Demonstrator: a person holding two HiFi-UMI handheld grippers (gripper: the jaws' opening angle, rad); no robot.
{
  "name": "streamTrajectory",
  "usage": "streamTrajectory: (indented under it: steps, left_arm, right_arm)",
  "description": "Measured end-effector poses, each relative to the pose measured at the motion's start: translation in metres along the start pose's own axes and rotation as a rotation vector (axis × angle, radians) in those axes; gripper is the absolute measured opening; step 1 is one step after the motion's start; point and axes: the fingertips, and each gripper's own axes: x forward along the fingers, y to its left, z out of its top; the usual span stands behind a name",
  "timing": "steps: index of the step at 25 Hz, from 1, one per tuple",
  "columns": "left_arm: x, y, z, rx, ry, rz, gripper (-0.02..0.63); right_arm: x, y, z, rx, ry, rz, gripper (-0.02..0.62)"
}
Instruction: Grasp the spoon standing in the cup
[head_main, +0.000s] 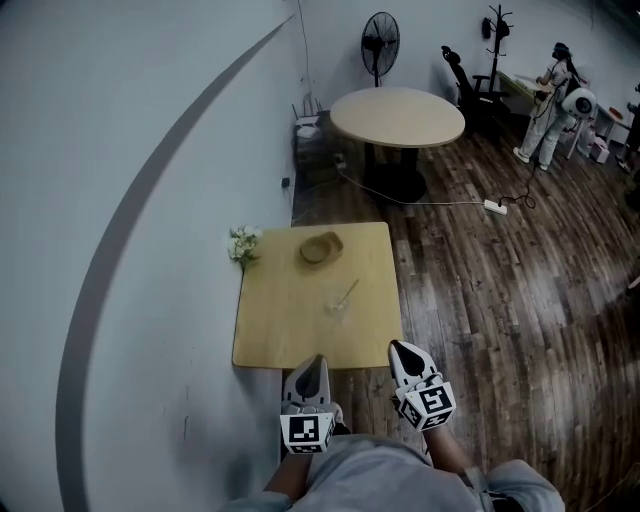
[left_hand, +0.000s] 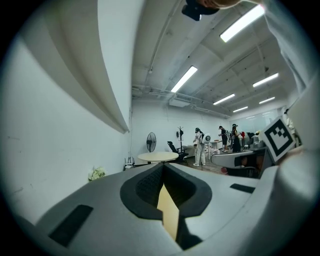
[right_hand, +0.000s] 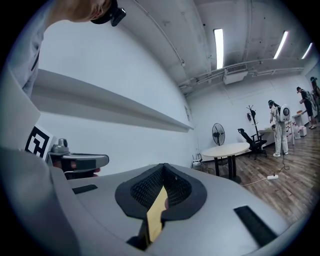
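- Wooden desk (head_main: 280, 330): clear cup (head_main: 336, 303), spoon (head_main: 347, 292) leaning inside, handle up for gripping.
- Left hand-held gripper (head_main: 318, 360), right hand-held gripper (head_main: 398, 347): jaws together, empty, at near edge, reach not begun.

A: Table (head_main: 290, 335)?
B: Pale wood, smooth, matt.
A: Floor (head_main: 500, 290)?
B: Dark wood planks, slight sheen.
A: Cup (head_main: 335, 303)?
B: Clear, glassy; the bowl (head_main: 321, 248) looks matt brown.
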Motion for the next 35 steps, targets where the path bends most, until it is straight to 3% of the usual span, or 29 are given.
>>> streamTrajectory:
  steps: [14, 23, 35]
  left_arm:
    - [0.051, 0.09, 0.005, -0.03, -0.009, -0.025, 0.002]
    - [0.08, 0.132, 0.006, -0.019, -0.029, -0.06, 0.002]
    - [0.11, 0.148, 0.019, -0.046, -0.039, 0.043, 0.002]
  right_arm:
    - [0.094, 0.001, 0.002, 0.061, 0.01, -0.083, -0.002]
    - [0.143, -0.018, -0.025, 0.072, 0.05, -0.173, -0.002]
    - [0.18, -0.05, -0.046, 0.125, 0.066, -0.09, -0.001]
